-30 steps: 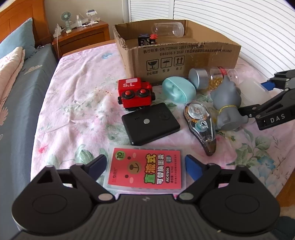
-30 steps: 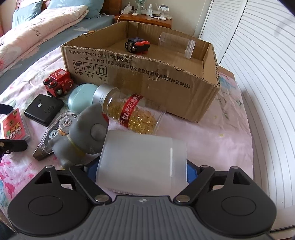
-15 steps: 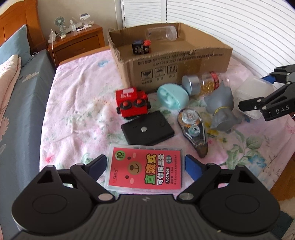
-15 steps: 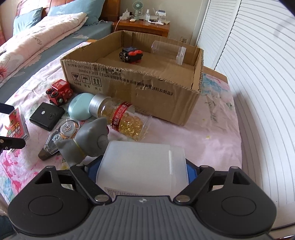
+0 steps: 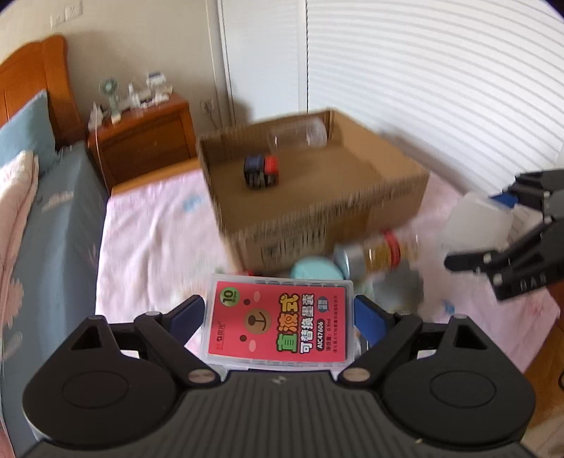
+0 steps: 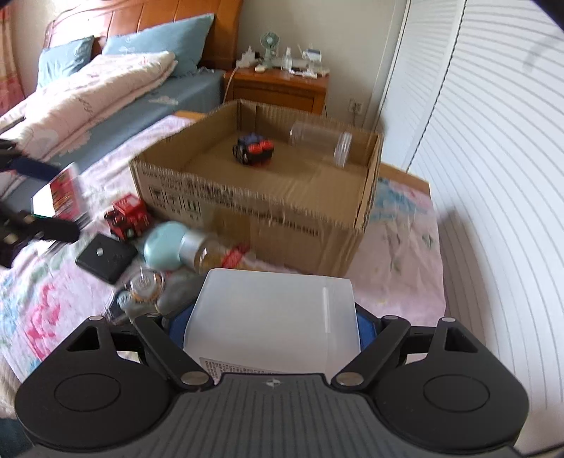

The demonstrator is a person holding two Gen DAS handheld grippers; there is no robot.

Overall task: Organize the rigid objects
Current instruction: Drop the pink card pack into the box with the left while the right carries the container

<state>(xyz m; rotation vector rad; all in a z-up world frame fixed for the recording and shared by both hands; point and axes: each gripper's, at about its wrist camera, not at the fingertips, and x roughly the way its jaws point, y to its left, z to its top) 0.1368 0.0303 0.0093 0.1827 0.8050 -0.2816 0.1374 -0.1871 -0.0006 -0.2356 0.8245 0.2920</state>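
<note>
Two loads up: left gripper (image 5: 278, 317) jaws clamp the red refill pack (image 5: 278, 322), right gripper (image 6: 271, 319) jaws clamp the frosted container (image 6: 271, 317); only the right view shows one black pad (image 6: 105, 258), seemingly.

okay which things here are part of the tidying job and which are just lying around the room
Job: red card case in left hand-held gripper; frosted plastic box in right hand-held gripper; cardboard box; capsule bottle.
Lying about: pillows; nightstand; desk fan.

From my remote seat I see a wooden nightstand (image 6: 278, 86) in the far corner beside the headboard (image 6: 141, 21), a small fan (image 6: 269, 42) on its top, blue pillows (image 6: 158, 42) and a folded pink quilt (image 6: 88, 91) on the bed, and white louvered doors (image 6: 493, 158) alongside.
</note>
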